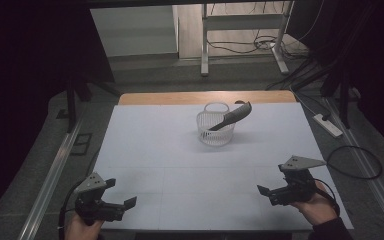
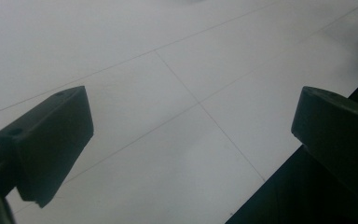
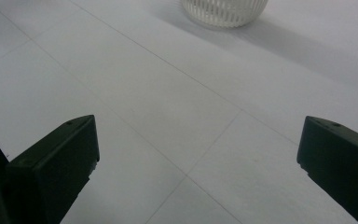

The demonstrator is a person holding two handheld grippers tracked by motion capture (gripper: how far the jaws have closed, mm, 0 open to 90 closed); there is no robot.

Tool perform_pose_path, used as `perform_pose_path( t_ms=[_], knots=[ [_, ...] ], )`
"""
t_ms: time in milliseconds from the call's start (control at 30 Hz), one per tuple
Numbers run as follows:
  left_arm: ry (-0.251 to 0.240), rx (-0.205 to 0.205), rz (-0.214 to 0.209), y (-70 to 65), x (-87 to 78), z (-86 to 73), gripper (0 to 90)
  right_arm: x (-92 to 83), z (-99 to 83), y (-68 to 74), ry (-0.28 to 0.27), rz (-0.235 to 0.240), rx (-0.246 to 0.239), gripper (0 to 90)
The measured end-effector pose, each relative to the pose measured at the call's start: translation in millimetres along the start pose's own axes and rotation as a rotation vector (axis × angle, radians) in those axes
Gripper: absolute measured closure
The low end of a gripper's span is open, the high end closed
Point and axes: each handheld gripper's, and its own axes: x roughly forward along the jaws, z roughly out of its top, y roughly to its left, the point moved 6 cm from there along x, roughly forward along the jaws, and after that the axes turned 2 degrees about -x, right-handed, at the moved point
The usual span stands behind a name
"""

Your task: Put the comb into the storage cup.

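Observation:
A small white slatted basket stands on the white table top, a little beyond its middle. A dark grey long-handled tool leans in it, its handle sticking out up and to the right. My left gripper is held low at the near left corner, open, nothing between its jaws. My right gripper is held at the near right, also open and empty. The right gripper view looks over the bare table toward the base of the basket. Bare table surface lies in the left gripper view.
The table's near edge runs close under the left gripper. Beyond the table's wooden far edge are a desk frame and loose cables on the floor. A white power strip lies on the floor at the right.

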Motion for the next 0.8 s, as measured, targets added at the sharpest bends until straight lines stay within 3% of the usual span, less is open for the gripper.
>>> perform_pose_path(
  t_ms=[433, 800],
  knots=[
    [0.000, -0.003, -0.001, 0.2, 0.2, 0.0, 0.0, -11.9, -16.9, -9.3, 0.014, -0.035, 0.023, 0.0],
    [0.001, -0.005, -0.001, 0.3, 0.2, -0.1, 0.0, -25.5, -29.9, -15.2, 0.007, -0.071, 0.079, 0.0]
  ],
)
